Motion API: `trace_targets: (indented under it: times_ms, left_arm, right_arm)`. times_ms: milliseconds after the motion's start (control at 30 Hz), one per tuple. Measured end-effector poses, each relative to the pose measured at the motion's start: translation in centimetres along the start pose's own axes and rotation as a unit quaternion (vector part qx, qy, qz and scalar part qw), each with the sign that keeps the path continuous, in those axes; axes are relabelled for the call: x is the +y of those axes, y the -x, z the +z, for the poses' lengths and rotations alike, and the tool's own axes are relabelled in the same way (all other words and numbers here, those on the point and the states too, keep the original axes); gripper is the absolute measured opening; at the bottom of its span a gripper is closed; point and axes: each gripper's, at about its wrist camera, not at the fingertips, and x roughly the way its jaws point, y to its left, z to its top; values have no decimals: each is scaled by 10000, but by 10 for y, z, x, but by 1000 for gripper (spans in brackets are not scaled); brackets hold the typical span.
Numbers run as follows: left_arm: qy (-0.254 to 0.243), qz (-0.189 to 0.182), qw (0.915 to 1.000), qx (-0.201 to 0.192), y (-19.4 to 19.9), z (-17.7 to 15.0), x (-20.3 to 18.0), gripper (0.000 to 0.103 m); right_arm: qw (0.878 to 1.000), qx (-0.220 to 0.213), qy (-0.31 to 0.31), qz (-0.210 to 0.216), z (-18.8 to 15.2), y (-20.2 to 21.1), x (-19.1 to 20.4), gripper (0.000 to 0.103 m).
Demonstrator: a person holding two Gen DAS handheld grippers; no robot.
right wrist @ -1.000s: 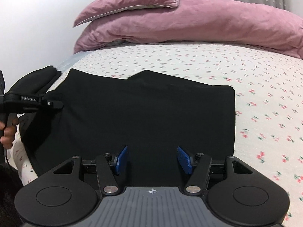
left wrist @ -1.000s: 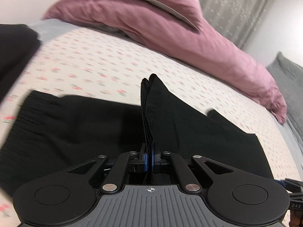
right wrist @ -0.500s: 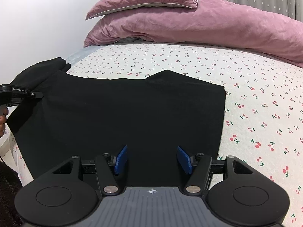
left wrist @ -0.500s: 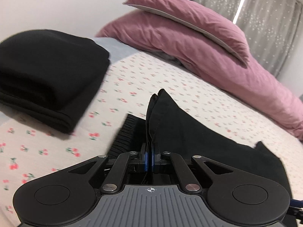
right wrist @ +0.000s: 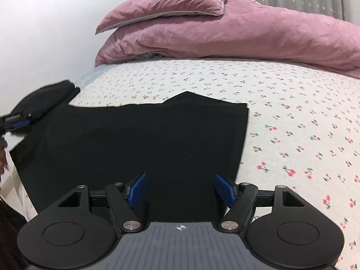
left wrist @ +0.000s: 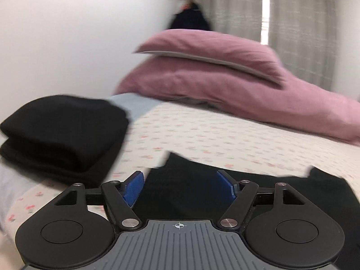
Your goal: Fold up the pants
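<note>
Black pants point(right wrist: 146, 139) lie folded flat on the cherry-print bed sheet point(right wrist: 303, 135). In the left wrist view the same pants point(left wrist: 193, 186) spread below my left gripper point(left wrist: 180, 187), whose jaws are opening with blue pads wide apart and no cloth pinched between them. My right gripper point(right wrist: 183, 190) hovers over the near edge of the pants, jaws opening, pads apart, nothing gripped. In the right wrist view the left gripper point(right wrist: 19, 120) shows at the far left edge of the pants, held by a hand point(right wrist: 2, 157).
A folded stack of black clothes point(left wrist: 60, 132) sits at the left of the bed. Pink pillow point(right wrist: 164, 6) and pink duvet point(right wrist: 247, 38) lie at the head. White wall on the left, grey curtains point(left wrist: 281, 15) behind.
My left gripper let go of the pinched black cloth and its jaws spread wide; it swung left and tilted up. The pants settled flat. The right gripper opened slightly.
</note>
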Motion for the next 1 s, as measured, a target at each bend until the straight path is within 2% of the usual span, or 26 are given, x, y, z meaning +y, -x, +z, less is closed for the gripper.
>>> trace_targets:
  times_ms: [67, 167, 333, 400, 433, 633, 767, 867, 933, 1000]
  left_arm:
    - [-170, -377, 9991, -6, 4, -5, -17, 82]
    - [-489, -1043, 9932, 170, 5, -16, -47, 85]
    - [-1071, -1804, 9755, 670, 1, -43, -100, 86]
    - [-1341, -2120, 9651, 750, 5, -52, -117, 86]
    - [-1465, -2277, 9597, 747, 8, -56, -125, 86]
    - [-2033, -2930, 9317, 686, 21, -78, -158, 86]
    - [-2338, -3300, 9125, 617, 35, -89, -173, 86]
    - [-2552, -3647, 8944, 433, 47, -95, -182, 86]
    - [-2652, -3904, 8812, 269, 57, -97, -186, 86]
    - [-2679, -4078, 8728, 98, 66, -100, -190, 86]
  right_arm:
    - [9999, 35, -119, 42, -2, 4, -7, 72]
    - [9996, 85, -248, 113, -9, 11, -15, 72]
    - [9964, 265, -672, 437, -25, 19, -30, 69]
    - [9939, 376, -780, 686, -31, 21, -33, 53]
    - [9919, 428, -849, 845, -35, 23, -36, 50]
    - [9758, 594, -1497, 1483, -55, 34, -53, 40]
    - [9671, 759, -1618, 1810, -65, 38, -56, 32]
    - [9597, 895, -1738, 2020, -68, 38, -57, 18]
    - [9533, 868, -1869, 2209, -66, 41, -58, 13]
    - [9459, 730, -1997, 2449, -62, 46, -60, 11]
